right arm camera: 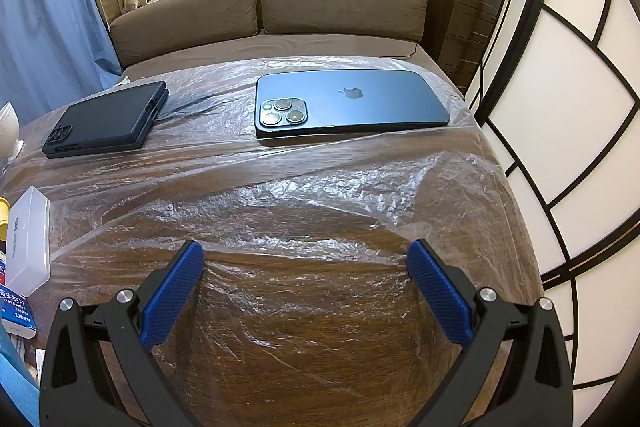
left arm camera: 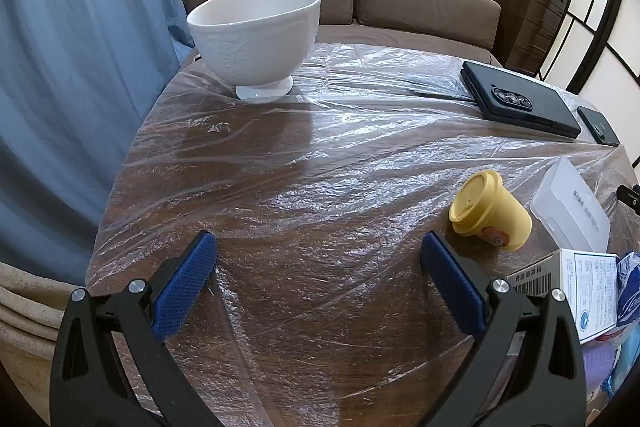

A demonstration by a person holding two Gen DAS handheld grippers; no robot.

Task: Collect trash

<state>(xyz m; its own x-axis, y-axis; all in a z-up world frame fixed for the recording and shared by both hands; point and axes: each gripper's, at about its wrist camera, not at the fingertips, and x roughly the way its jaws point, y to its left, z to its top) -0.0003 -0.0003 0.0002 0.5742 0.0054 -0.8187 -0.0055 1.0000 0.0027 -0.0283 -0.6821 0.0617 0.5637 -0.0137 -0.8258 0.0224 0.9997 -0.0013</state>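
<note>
Your left gripper and right gripper, jaws apart and empty, hover over the plastic-covered table. Trash sits just right of the left one: cup toppled, carton beside it.

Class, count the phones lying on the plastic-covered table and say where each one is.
2. A black-cased phone lies at the far left in the right wrist view; a blue phone lies to its right, near the far right edge. Others may be hidden outside these views.

A white bowl stands far left on the worktop; two phones lie far right, sofa behind.
</note>
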